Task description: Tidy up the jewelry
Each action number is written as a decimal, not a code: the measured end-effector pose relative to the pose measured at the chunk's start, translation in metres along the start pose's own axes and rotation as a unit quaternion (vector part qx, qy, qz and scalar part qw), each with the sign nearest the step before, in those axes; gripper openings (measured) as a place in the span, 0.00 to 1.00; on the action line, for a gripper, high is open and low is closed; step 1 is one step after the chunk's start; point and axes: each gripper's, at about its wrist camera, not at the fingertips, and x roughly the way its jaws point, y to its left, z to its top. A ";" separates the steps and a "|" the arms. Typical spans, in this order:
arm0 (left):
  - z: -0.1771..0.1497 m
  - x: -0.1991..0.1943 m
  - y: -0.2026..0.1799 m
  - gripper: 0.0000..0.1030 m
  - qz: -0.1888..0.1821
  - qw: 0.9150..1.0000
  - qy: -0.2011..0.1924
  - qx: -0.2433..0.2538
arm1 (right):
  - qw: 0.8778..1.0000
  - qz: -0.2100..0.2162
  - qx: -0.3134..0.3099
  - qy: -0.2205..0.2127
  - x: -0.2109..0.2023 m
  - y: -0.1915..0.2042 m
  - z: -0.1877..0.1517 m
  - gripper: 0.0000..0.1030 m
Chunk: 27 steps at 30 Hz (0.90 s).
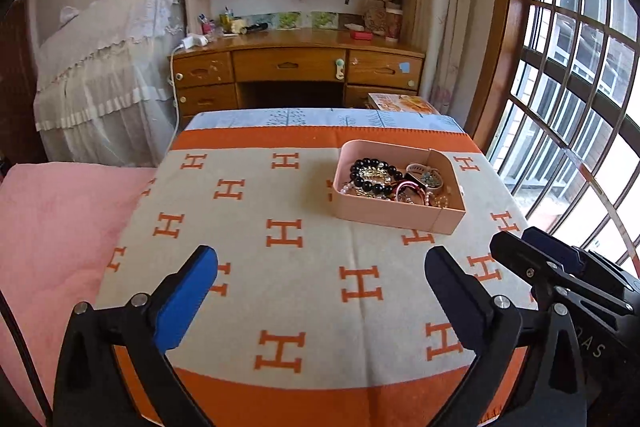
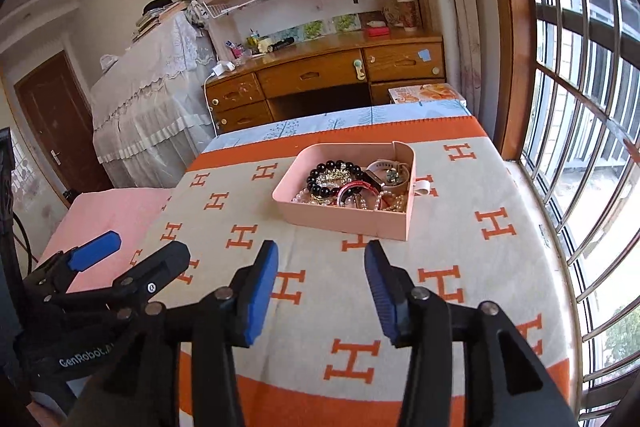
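Note:
A pink tray sits on the H-patterned blanket, right of centre; it also shows in the right wrist view. Its one visible compartment holds a heap of jewelry: a black bead bracelet, a red bangle, pearl strands and a watch. My left gripper is open and empty, above the blanket well in front of the tray. My right gripper is open and empty, just in front of the tray. Each gripper shows at the edge of the other's view.
The orange and beige blanket covers a table. A pink cushion lies to the left. A wooden desk with bookshelves stands behind. A barred window runs along the right side.

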 end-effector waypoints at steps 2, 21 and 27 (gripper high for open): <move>-0.008 -0.016 0.006 0.99 0.013 1.000 -0.014 -0.006 | 1.000 0.001 0.001 -0.006 -0.012 0.008 -0.009 0.45; -0.049 -0.051 0.017 0.99 0.029 1.000 -0.008 -0.009 | 0.997 -0.058 -0.035 -0.036 -0.049 0.038 -0.051 0.45; -0.048 -0.054 0.014 0.99 0.030 0.999 -0.016 -0.010 | 0.997 -0.061 -0.035 -0.044 -0.052 0.038 -0.051 0.45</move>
